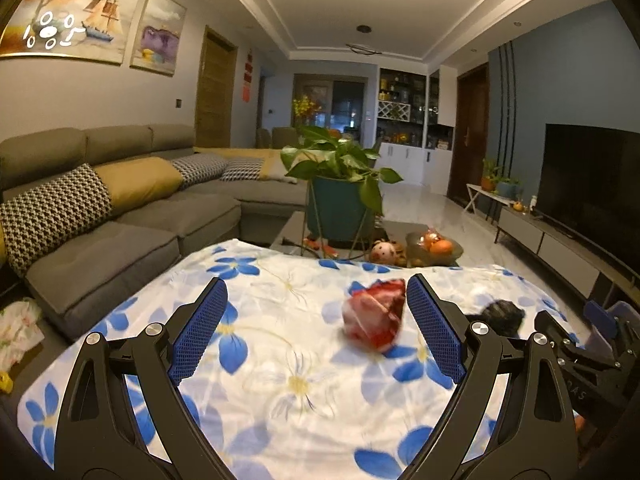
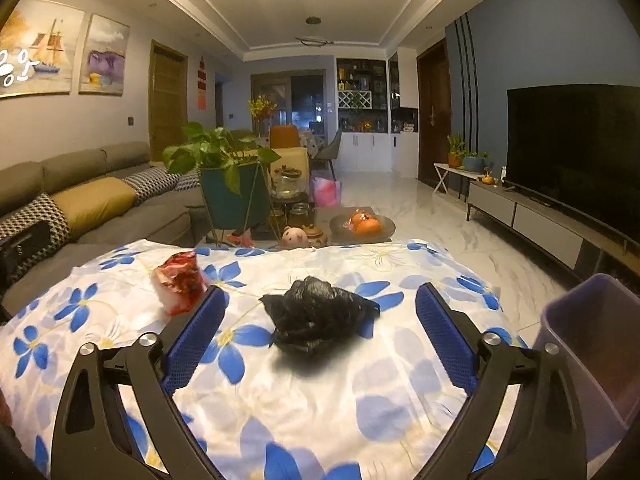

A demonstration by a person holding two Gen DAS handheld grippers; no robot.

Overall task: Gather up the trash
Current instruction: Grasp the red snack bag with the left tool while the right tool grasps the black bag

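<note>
The step in hand looks like the approach: two pieces of trash lie on the blue-flowered cloth (image 2: 304,392), neither yet gripped, and a purple bin (image 2: 600,344) waits at the near right edge of the right wrist view.

The right gripper (image 2: 316,300) hovers with its jaws spread wide, lined up on the crumpled black plastic bag (image 2: 320,316). The bag sits between the two blue pads, slightly beyond their tips and touching neither. The next move probably calls for easing forward and down until the pads flank the bag, then closing on its bulk so the loose film does not slip out.

The left gripper (image 1: 316,292) is also spread apart. The red-and-white crumpled wrapper (image 1: 374,316) lies between its fingers, well toward the right one, just beside that pad; blur hides whether they touch. Shifting right would centre it before closing.

In the left view the black bag (image 1: 502,314) lies right of the wrapper, near it.
</note>
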